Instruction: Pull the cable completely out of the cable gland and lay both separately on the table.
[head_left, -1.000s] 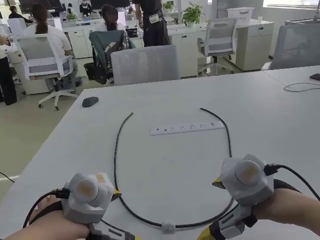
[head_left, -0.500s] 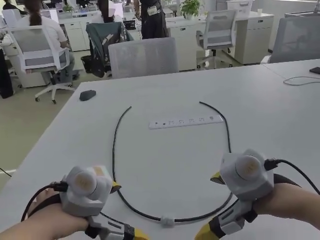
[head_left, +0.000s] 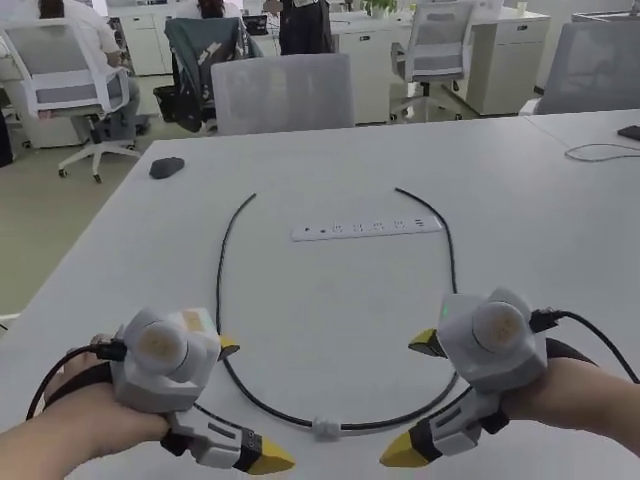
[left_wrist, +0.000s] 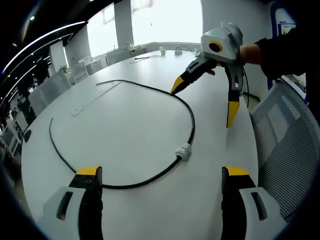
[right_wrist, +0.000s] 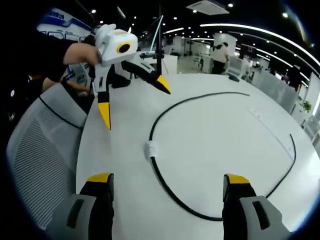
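A long black cable (head_left: 222, 300) lies in a U on the white table (head_left: 340, 300). A small white cable gland (head_left: 325, 428) sits on the cable at the bottom of the U, near the front edge. My left gripper (head_left: 252, 404) stands open just left of the gland, and my right gripper (head_left: 408, 400) stands open just right of it. Neither touches the cable. In the left gripper view the gland (left_wrist: 183, 151) lies ahead of my open left gripper (left_wrist: 162, 172). The right gripper view has the gland (right_wrist: 150, 148) ahead of my open right gripper (right_wrist: 168, 178).
A white power strip (head_left: 365, 228) lies across the middle of the table inside the U. A dark mouse (head_left: 165, 167) rests at the far left and a thin cable (head_left: 600, 152) at the far right. A grey chair (head_left: 283, 95) stands behind the table.
The head camera has tilted down, so the whole scene has slid up. Both grippers stay open beside the gland, and the cable has not moved.
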